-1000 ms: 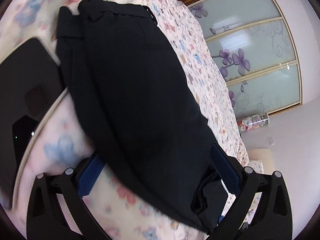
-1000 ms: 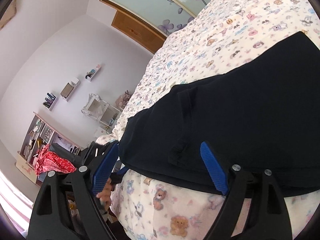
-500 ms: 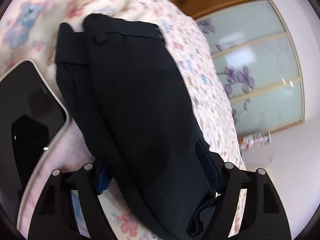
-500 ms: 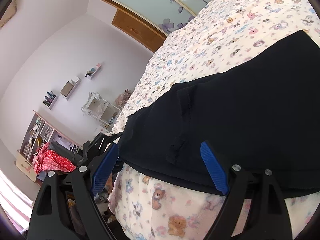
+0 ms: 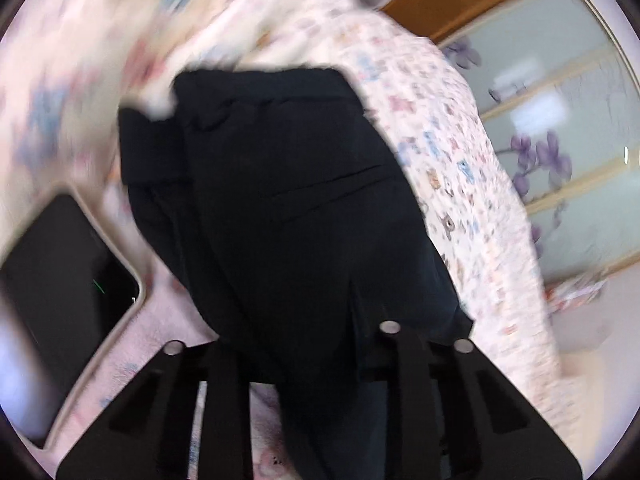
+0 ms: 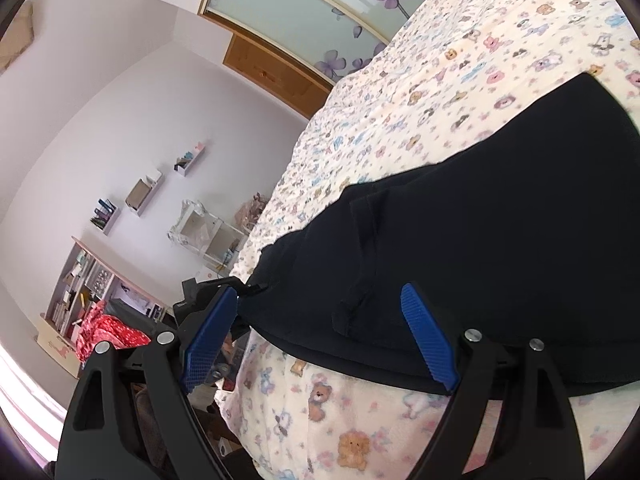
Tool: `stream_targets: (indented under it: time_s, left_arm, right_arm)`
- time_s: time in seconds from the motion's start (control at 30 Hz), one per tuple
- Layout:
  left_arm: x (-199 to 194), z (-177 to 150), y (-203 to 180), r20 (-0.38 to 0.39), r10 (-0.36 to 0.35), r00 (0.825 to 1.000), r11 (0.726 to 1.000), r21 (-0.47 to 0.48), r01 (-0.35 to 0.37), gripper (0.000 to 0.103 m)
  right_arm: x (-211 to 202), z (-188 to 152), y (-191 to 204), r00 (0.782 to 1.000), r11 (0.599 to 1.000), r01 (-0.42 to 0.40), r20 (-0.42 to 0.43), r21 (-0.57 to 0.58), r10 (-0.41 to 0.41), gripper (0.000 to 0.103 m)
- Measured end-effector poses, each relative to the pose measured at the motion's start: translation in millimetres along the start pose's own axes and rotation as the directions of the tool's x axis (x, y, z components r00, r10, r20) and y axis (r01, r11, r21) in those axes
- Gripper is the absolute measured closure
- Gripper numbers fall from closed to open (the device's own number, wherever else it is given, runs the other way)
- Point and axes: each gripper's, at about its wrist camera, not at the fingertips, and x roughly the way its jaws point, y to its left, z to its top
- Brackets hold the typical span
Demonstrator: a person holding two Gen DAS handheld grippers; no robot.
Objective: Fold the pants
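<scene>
Left gripper [image 5: 304, 340], wide a second ago, jaws closing on hem of black pants [image 5: 288, 208] lying frame centre on bed [image 5: 460, 152]; fold lift imminent. Right gripper [image 6: 320, 336] stays spread over lower-frame edge.

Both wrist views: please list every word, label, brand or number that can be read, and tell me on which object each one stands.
None can be read.
Black pants: no visible label or print.
Bedsheet: only cartoon bear pictures, no words.
Wall shelf items: too small to read.
Dark screen: blurred, only a green mark.
</scene>
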Motion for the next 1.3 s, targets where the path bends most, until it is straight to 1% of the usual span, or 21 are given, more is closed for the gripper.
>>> stream_targets:
  time_s: [0.07, 0.13, 0.2, 0.33, 0.4, 0.43, 0.47, 0.5, 0.6, 0.63, 0.67, 0.73, 0.77, 0.83, 0.87, 0.93, 1.0, 1.17, 1.23, 1.27, 1.3]
  left_arm:
    - [-11, -6, -26, 0.070, 0.045, 0.997, 0.990, 0.130, -0.054, 0.085]
    - [-21, -12, -50, 0.128, 0.069, 0.989, 0.967, 0.236, -0.098, 0.086]
    - [-32, -23, -76, 0.184, 0.076, 0.980, 0.930, 0.340, -0.136, 0.086]
    - [-51, -57, -129, 0.285, 0.043, 0.958, 0.827, 0.527, -0.194, 0.086]
    - [-57, -89, -166, 0.332, 0.001, 0.943, 0.727, 0.648, -0.229, 0.086]
    - [-61, -114, -184, 0.352, -0.035, 0.935, 0.649, 0.720, -0.247, 0.086]
    - [-63, -133, -193, 0.360, -0.062, 0.931, 0.593, 0.764, -0.256, 0.086]
    - [-64, -159, -206, 0.368, -0.098, 0.925, 0.507, 0.818, -0.272, 0.087]
    - [-62, -264, -224, 0.333, -0.220, 0.917, 0.101, 0.943, -0.318, 0.087]
    - [-57, -304, -219, 0.310, -0.253, 0.916, -0.081, 0.937, -0.339, 0.087]
    - [-50, -334, -211, 0.291, -0.268, 0.918, -0.223, 0.908, -0.353, 0.087]
    - [-35, -375, -193, 0.263, -0.256, 0.930, -0.377, 0.859, -0.347, 0.087]
    - [-26, -382, -188, 0.268, -0.239, 0.933, -0.394, 0.852, -0.346, 0.088]
    - [-21, -385, -183, 0.294, -0.268, 0.917, -0.384, 0.841, -0.382, 0.087]
    - [-24, -387, -182, 0.282, -0.292, 0.914, -0.388, 0.838, -0.383, 0.087]
    - [-22, -390, -182, 0.279, -0.277, 0.919, -0.392, 0.841, -0.374, 0.087]
    - [-21, -386, -181, 0.284, -0.286, 0.915, -0.382, 0.842, -0.380, 0.087]
    - [-22, -382, -182, 0.264, -0.294, 0.919, -0.341, 0.869, -0.359, 0.085]
    - [-17, -387, -183, 0.259, -0.288, 0.922, -0.336, 0.874, -0.350, 0.076]
    - [-18, -385, -180, 0.256, -0.292, 0.922, -0.328, 0.878, -0.348, 0.074]
    - [-20, -382, -176, 0.253, -0.296, 0.921, -0.316, 0.884, -0.344, 0.066]
  right_arm:
    - [-19, 7, -4, 0.998, 0.999, -0.016, 0.057, 0.031, 0.014, 0.017]
    - [-40, 15, -10, 0.993, 0.998, -0.026, 0.120, 0.063, 0.018, 0.017]
    - [-60, 21, -16, 0.984, 0.995, -0.035, 0.179, 0.093, 0.018, 0.016]
    - [-94, 32, -36, 0.961, 0.984, -0.051, 0.275, 0.171, 0.002, 0.016]
    - [-102, 33, -44, 0.955, 0.979, -0.050, 0.298, 0.200, -0.012, 0.016]
    - [-107, 34, -48, 0.950, 0.974, -0.051, 0.312, 0.223, -0.021, 0.016]
    - [-109, 35, -51, 0.947, 0.970, -0.052, 0.319, 0.236, -0.027, 0.016]
    - [-112, 35, -55, 0.945, 0.967, -0.054, 0.326, 0.250, -0.032, 0.016]
    - [-120, 37, -64, 0.937, 0.956, -0.040, 0.343, 0.290, -0.065, 0.016]
    - [-123, 37, -67, 0.933, 0.953, -0.029, 0.349, 0.301, -0.082, 0.016]
    - [-127, 37, -70, 0.928, 0.949, -0.018, 0.358, 0.313, -0.101, 0.016]
    - [-134, 38, -76, 0.920, 0.942, -0.003, 0.370, 0.336, -0.129, 0.016]
    - [-137, 38, -79, 0.918, 0.939, 0.002, 0.371, 0.344, -0.138, 0.016]
    - [-142, 39, -83, 0.916, 0.935, 0.011, 0.372, 0.356, -0.152, 0.016]
    - [-144, 38, -86, 0.915, 0.933, 0.015, 0.371, 0.358, -0.157, 0.016]
    - [-144, 39, -88, 0.921, 0.932, 0.032, 0.351, 0.362, -0.168, 0.016]
    - [-138, 39, -93, 0.934, 0.924, 0.040, 0.316, 0.379, -0.170, 0.016]
    - [-108, 35, -102, 0.985, 0.905, 0.028, 0.142, 0.425, -0.097, 0.016]
    - [-94, 32, -99, 0.993, 0.909, 0.070, 0.058, 0.411, -0.102, 0.016]
    - [-88, 31, -98, 0.993, 0.912, 0.096, 0.025, 0.400, -0.116, 0.016]
    - [-85, 30, -97, 0.992, 0.912, 0.114, 0.003, 0.394, -0.126, 0.016]
